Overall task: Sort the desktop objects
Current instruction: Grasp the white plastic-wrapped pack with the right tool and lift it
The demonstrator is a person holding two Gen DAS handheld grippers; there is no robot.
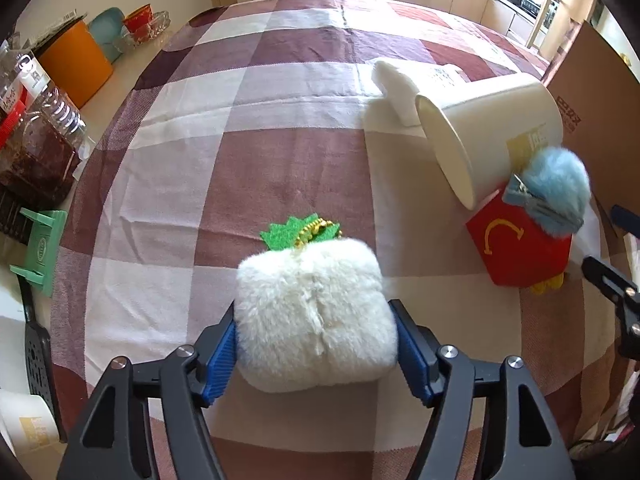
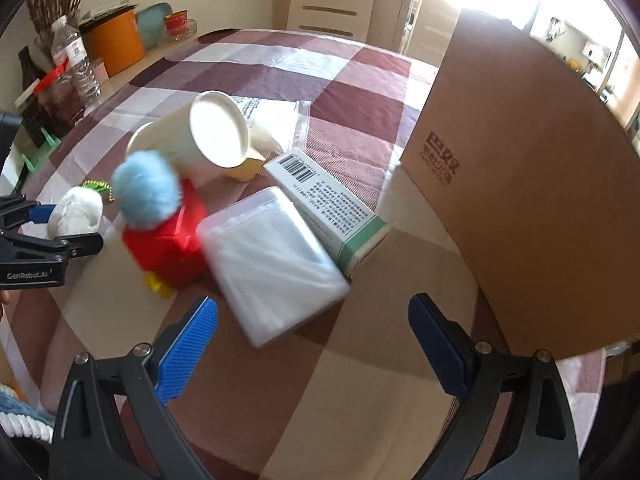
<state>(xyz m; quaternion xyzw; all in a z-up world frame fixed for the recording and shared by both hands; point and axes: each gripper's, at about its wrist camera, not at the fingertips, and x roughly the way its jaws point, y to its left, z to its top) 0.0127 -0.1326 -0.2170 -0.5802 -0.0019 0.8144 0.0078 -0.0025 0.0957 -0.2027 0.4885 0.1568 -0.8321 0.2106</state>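
A white fluffy plush pouch [image 1: 316, 320] with green felt leaves and a gold chain [image 1: 296, 234] lies on the checked tablecloth. My left gripper [image 1: 314, 308] straddles it, and both blue pads touch the fur without denting it. In the right wrist view the same plush [image 2: 76, 210] sits between the left gripper's fingers [image 2: 82, 242]. My right gripper [image 2: 312, 304] hangs open and holds nothing, just short of a clear plastic packet [image 2: 276, 264]. Beside that lie a barcoded white box [image 2: 328, 200], a red box [image 2: 168, 244] topped by a blue pompom [image 2: 146, 188], and a tipped paper cup [image 2: 200, 140].
A tall cardboard box [image 2: 520, 200] walls off the right side. On the left counter stand an orange canister [image 1: 76, 64], bottles [image 1: 40, 120], bowls and a green stand [image 1: 40, 248]. A white bag [image 1: 400, 88] lies behind the cup [image 1: 492, 136].
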